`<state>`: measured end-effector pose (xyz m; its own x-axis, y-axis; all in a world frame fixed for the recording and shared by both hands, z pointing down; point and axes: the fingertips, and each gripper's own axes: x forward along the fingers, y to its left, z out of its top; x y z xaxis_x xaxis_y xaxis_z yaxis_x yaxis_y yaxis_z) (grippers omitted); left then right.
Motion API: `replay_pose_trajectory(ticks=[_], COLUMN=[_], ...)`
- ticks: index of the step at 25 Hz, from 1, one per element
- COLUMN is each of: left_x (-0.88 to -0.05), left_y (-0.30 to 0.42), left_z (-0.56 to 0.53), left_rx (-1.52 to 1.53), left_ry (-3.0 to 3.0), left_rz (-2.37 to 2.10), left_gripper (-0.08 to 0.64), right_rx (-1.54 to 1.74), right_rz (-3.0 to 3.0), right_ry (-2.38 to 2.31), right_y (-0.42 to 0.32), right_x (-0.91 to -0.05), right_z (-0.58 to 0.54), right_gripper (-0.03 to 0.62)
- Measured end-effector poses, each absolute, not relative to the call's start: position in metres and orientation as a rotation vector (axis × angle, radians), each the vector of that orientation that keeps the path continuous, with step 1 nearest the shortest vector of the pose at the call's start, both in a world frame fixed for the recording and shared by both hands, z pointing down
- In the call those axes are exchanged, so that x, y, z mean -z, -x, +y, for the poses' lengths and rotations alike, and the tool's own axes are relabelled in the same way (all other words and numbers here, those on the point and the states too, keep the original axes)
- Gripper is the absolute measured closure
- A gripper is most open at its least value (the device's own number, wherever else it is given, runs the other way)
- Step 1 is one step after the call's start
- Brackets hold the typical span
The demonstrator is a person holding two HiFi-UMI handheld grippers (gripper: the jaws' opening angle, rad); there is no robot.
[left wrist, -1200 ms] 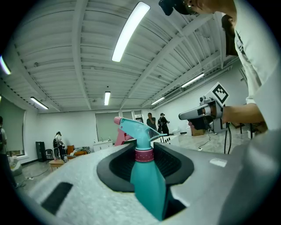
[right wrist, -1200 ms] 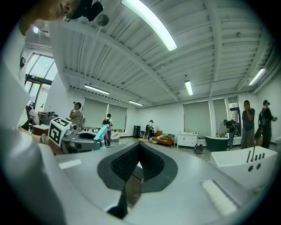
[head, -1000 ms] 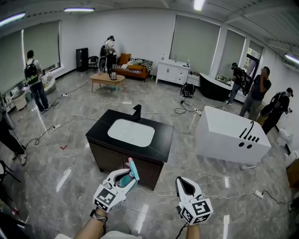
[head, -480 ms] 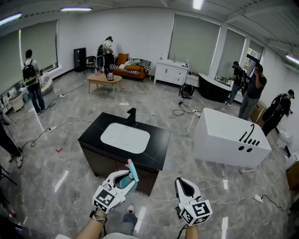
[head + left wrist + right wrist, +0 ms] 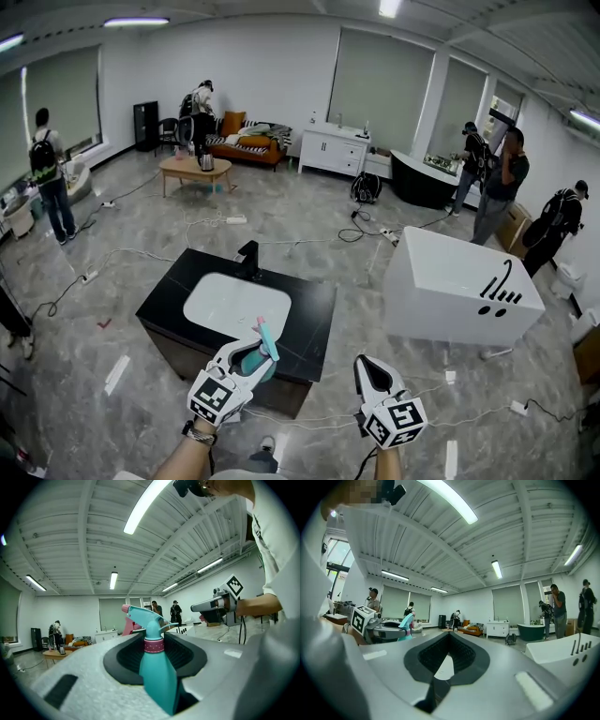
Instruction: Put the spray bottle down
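A teal spray bottle [image 5: 263, 343] with a pink nozzle stands upright between the jaws of my left gripper [image 5: 251, 360], which is shut on its body [image 5: 157, 679]. The trigger head [image 5: 140, 616] rises above the jaws. My right gripper [image 5: 374, 374] is held beside it at the same height, shut and empty [image 5: 449, 637]. Both hang in the air just short of the near edge of a black vanity [image 5: 314, 309] with a white basin [image 5: 234, 306] and a black tap [image 5: 249, 260]. The bottle [image 5: 406, 624] also shows at the left of the right gripper view.
A white bathtub [image 5: 459, 291] stands to the right of the vanity. Cables [image 5: 441, 394] trail over the marble floor. Several people stand along the walls, near a low table [image 5: 195, 169], a sofa [image 5: 246, 145] and a white cabinet [image 5: 336, 150].
The vanity has come nearer and slid left in the head view as I walked toward it. Both grippers kept their pose, the left still holding the bottle.
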<state>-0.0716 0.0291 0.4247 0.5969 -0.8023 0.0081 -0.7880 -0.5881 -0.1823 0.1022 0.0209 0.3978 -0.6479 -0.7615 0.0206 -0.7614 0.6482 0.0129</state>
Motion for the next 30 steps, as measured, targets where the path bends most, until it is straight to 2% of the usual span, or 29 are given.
replay_pose_trajectory(ticks=[11,30], left_x=[-0.43,-0.469], left_y=[0.087,0.07], left_z=[-0.094,-0.235], left_rx=[0.14,0.121], left_ry=[2.698,2.817], left_rz=[1.296,1.152], left_gripper=[0.425,0.425], right_rx=[-0.024,-0.046], right_rz=[-2.848,-2.784], right_ry=[-1.236,-1.428], right_y=[-0.07,-0.08], right_x=[-0.403,-0.419], right_z=[-0.084,-0.184], right_gripper=[0.584,0.584])
